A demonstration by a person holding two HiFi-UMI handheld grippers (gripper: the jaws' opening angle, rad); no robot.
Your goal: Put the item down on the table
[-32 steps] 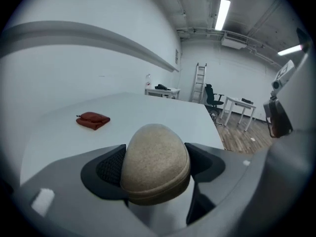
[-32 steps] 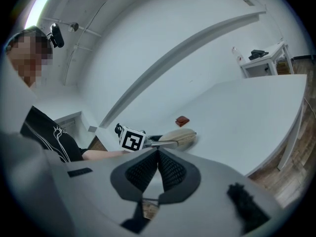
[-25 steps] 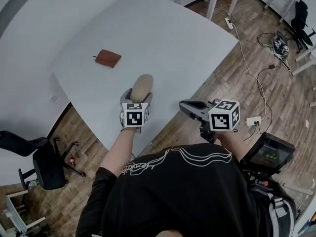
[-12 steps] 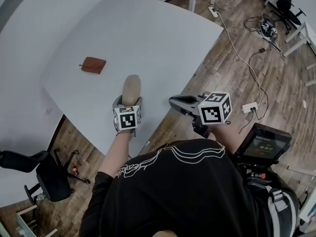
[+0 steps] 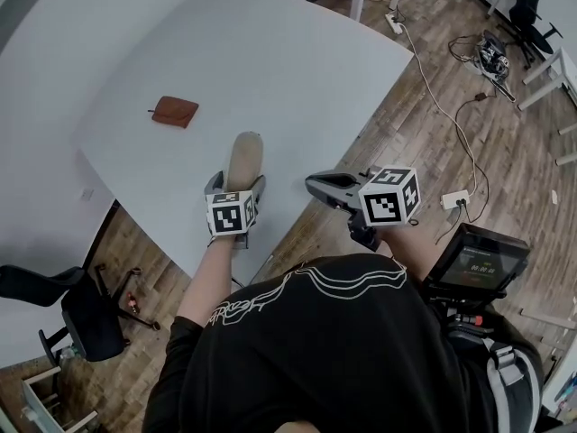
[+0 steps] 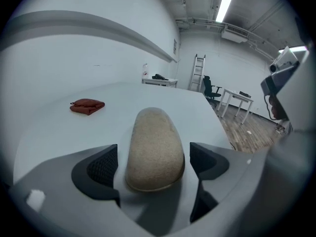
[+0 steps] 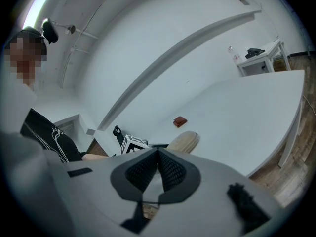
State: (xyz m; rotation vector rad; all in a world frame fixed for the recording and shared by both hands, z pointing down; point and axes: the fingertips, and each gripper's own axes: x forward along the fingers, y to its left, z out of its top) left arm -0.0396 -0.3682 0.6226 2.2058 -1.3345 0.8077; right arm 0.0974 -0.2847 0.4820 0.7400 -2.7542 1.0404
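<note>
The tan oval case (image 6: 154, 147), likely light and stiff, is being left lying on the desk (image 5: 297, 70) between the jaws of the left hand-held gripper (image 6: 155, 168), which have just been opening wide and are not touching it, and its long sides are being judged best for holding.

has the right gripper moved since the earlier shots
No. In its own view the right gripper stays put: the red pouch and table sit about where they did.

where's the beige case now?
Head view, left: the beige case lies on the white table between the left hand-held gripper's jaws, which have just been opening and clear it; brown pouch beyond.
</note>
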